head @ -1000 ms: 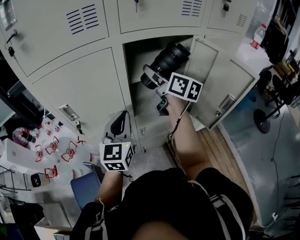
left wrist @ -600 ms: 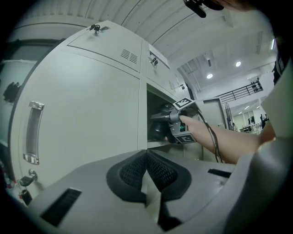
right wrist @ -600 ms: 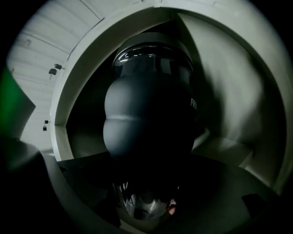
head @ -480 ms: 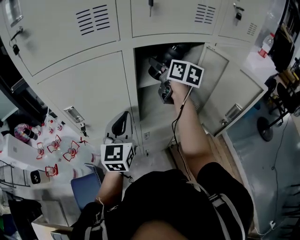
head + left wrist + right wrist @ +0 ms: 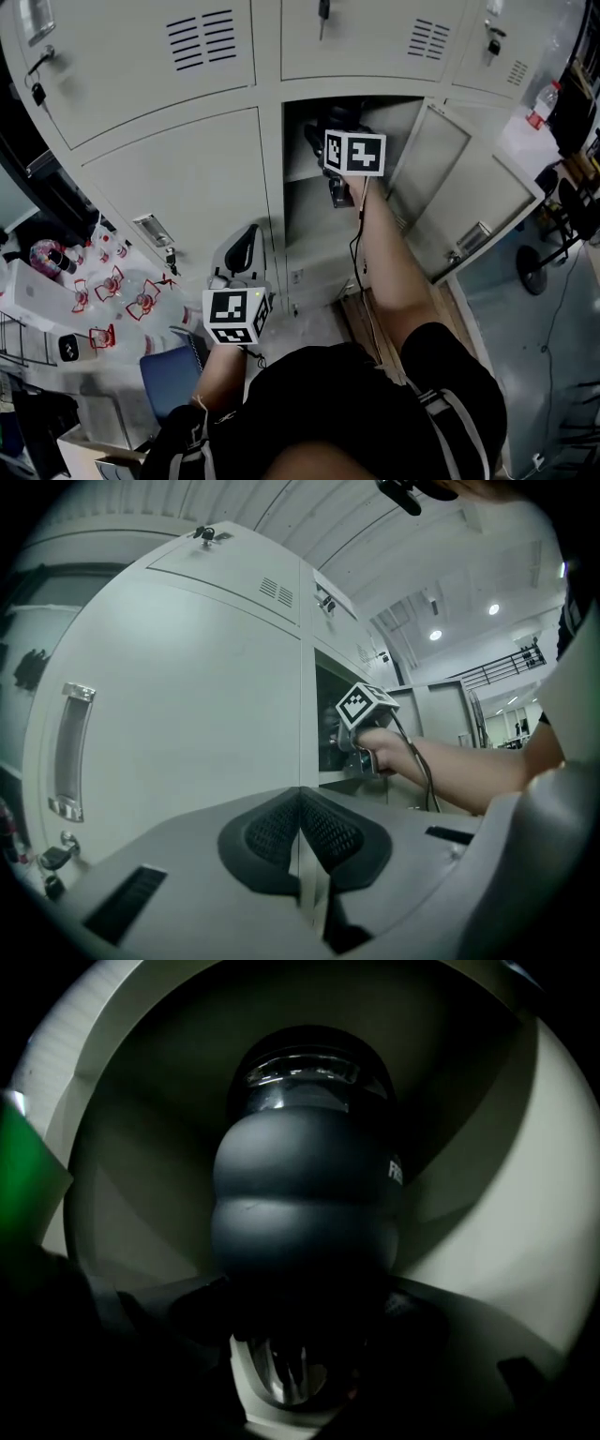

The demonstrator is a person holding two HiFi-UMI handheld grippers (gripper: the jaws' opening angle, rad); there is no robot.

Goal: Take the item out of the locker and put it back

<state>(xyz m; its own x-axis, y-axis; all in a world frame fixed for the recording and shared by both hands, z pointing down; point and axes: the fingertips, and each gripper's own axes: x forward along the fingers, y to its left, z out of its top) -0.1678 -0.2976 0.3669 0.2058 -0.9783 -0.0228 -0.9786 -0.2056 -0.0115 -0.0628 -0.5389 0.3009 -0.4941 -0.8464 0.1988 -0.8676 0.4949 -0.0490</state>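
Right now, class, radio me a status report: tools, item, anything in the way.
Left tool shut, empty, low outside. Right tool shut on dark bottle, inside the open locker. Door wide open; nothing seen blocking.

Item count
Two in all: left gripper [image 5: 300,850], right gripper [image 5: 305,1335]. One dark bottle [image 5: 305,1213]. One open locker [image 5: 309,220]. Three vented doors [image 5: 202,42] above.

locker shelf [image 5: 305,175] | dark bottle [image 5: 305,1204] on or just above it | contact unclear, dim
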